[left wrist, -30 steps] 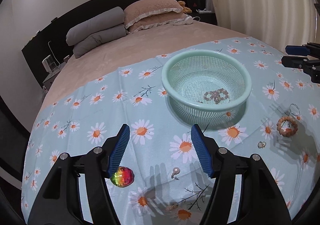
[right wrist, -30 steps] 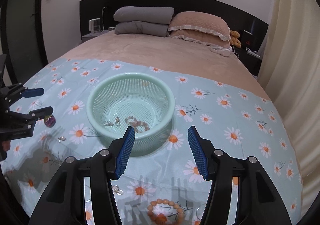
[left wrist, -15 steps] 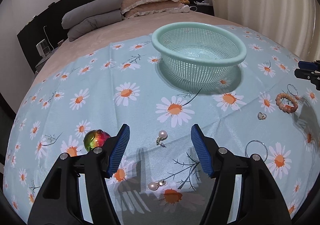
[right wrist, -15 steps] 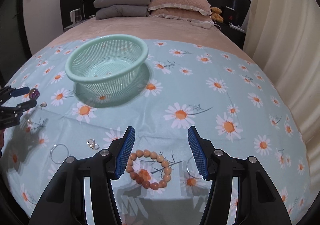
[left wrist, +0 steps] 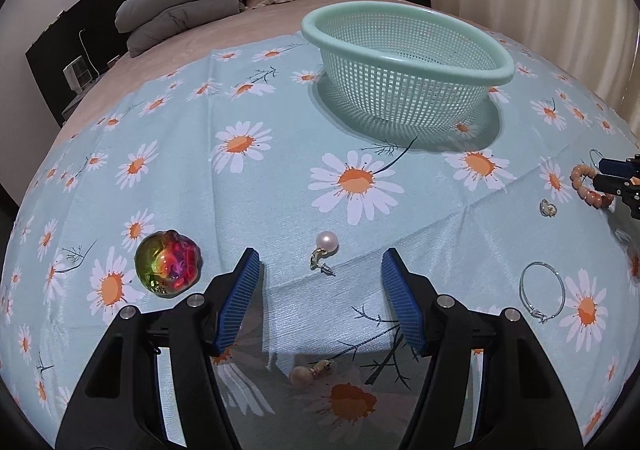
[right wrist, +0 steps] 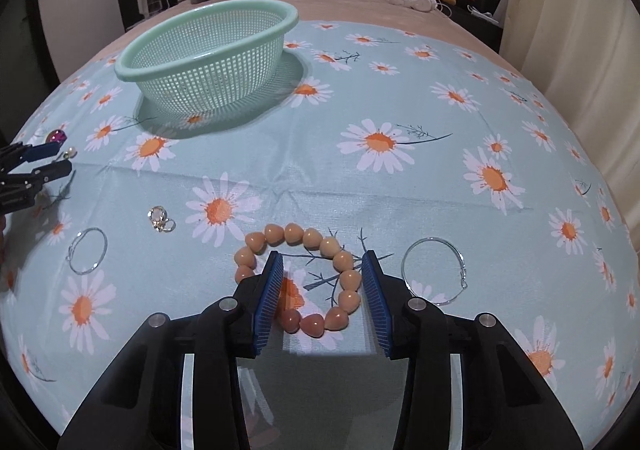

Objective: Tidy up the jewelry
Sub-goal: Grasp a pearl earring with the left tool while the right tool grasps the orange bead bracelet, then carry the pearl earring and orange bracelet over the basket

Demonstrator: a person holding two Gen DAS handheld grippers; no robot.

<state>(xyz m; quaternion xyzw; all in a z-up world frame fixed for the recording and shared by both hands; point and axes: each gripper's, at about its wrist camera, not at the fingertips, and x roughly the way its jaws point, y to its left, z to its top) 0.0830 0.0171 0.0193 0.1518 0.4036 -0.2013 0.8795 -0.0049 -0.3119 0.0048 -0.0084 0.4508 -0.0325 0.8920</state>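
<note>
Both hand-held grippers have dropped toward the bed: the right hand-held gripper (right wrist: 322,282), jaws just narrowing but not yet clamped, straddles the bead bracelet (right wrist: 298,278), the left hand-held gripper (left wrist: 320,270) stands apart before the pearl earring (left wrist: 326,246), and the basket (right wrist: 208,50) waits mid-cloth beyond.

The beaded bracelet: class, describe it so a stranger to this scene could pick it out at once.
Start at the green mesh basket on the daisy-print cloth, then come toward the near edge. The beaded bracelet lies flat there, a wire hoop to its right. It alone is a ring of chunky peach beads.
</note>
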